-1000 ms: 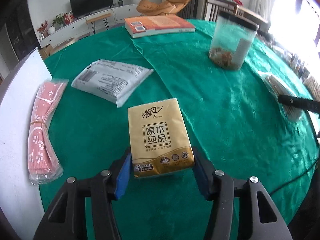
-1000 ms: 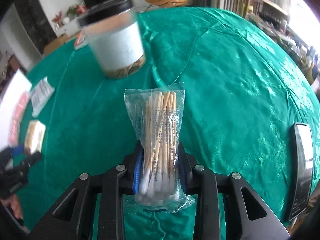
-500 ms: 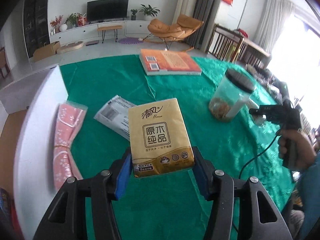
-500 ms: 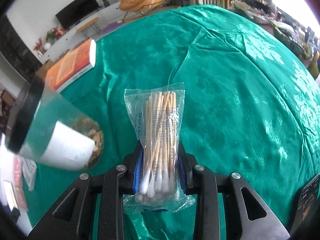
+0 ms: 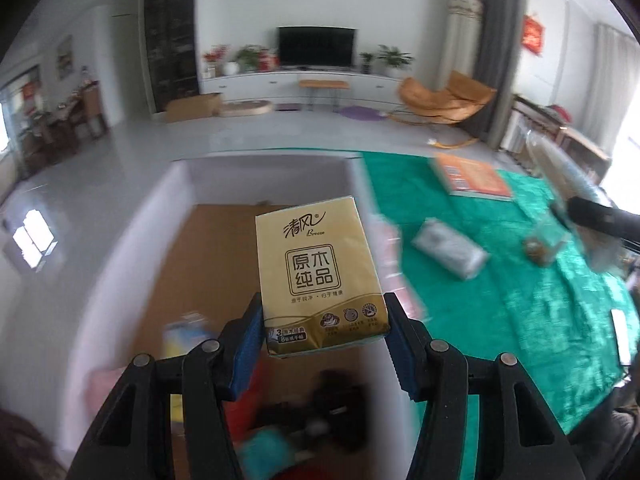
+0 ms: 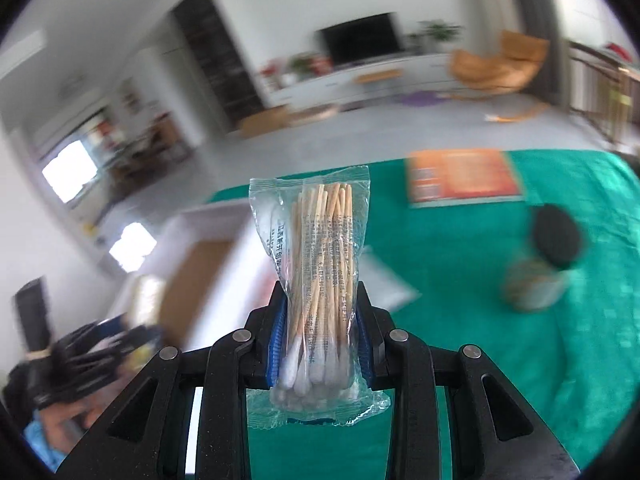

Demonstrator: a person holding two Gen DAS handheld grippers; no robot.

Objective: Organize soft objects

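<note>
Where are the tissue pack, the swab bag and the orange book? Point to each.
tissue pack [image 5: 316,268], left wrist view, middle of its gold front label.
swab bag [image 6: 320,272], right wrist view, on the wooden sticks at mid-bag.
orange book [image 6: 464,176], right wrist view, centre of its cover, blurred.

Bright living room — wall television [image 5: 317,47], orange lounge chair [image 5: 446,98], pale glossy floor [image 5: 132,152].

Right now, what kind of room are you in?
Most likely a home living room. There is a flat-screen TV on the far wall above a long white cabinet, an orange lounge chair on the floor, and potted plants beside the TV. A table with a green tablecloth stands up close.
</note>
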